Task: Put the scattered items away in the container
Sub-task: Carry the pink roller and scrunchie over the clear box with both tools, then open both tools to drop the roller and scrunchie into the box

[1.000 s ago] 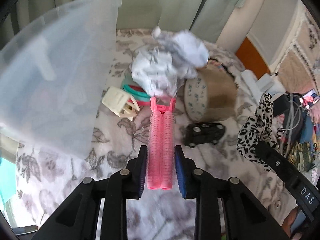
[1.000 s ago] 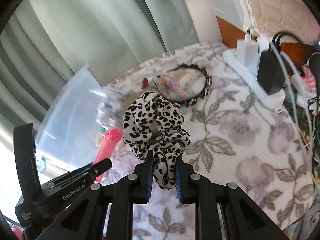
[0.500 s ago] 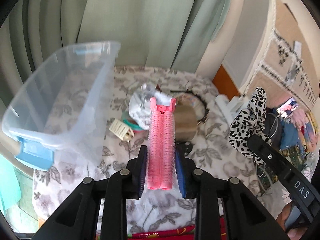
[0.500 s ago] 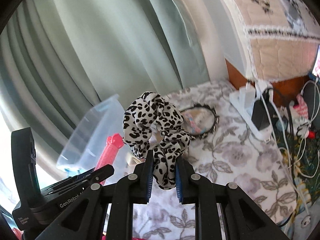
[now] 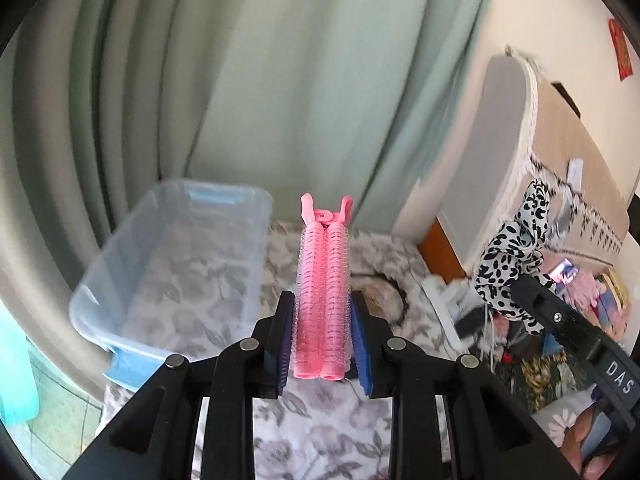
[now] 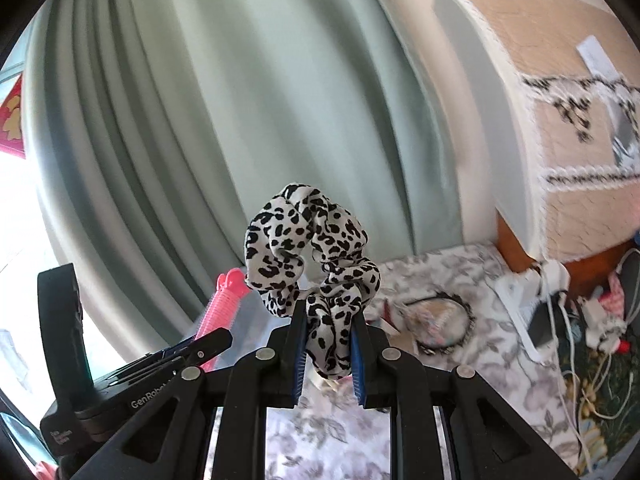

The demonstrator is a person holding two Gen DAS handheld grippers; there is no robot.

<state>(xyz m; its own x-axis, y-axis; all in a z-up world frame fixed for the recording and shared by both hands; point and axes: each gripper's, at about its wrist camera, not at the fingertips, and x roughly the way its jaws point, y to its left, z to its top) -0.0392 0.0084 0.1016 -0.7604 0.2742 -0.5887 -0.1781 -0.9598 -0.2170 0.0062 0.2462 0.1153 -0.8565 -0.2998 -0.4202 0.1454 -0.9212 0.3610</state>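
Left wrist view
- Left gripper (image 5: 322, 344): jaws clamped on a pink hair roller clip (image 5: 322, 288), which stands out forward between the blue pads, raised above the surface.
- Container (image 5: 180, 264): clear plastic bin with blue handles, far left on the floral-cloth surface (image 5: 320, 432), before the green curtain (image 5: 260, 80).
- Right side: leopard-print scrunchie (image 5: 514, 252) held up by the right gripper.

Right wrist view
- Right gripper (image 6: 327, 352): jaws pinched on the scrunchie (image 6: 312, 248), held in the air.
- Far right: black headband (image 6: 440, 320) on the surface; power strip (image 6: 520, 308) with cables.
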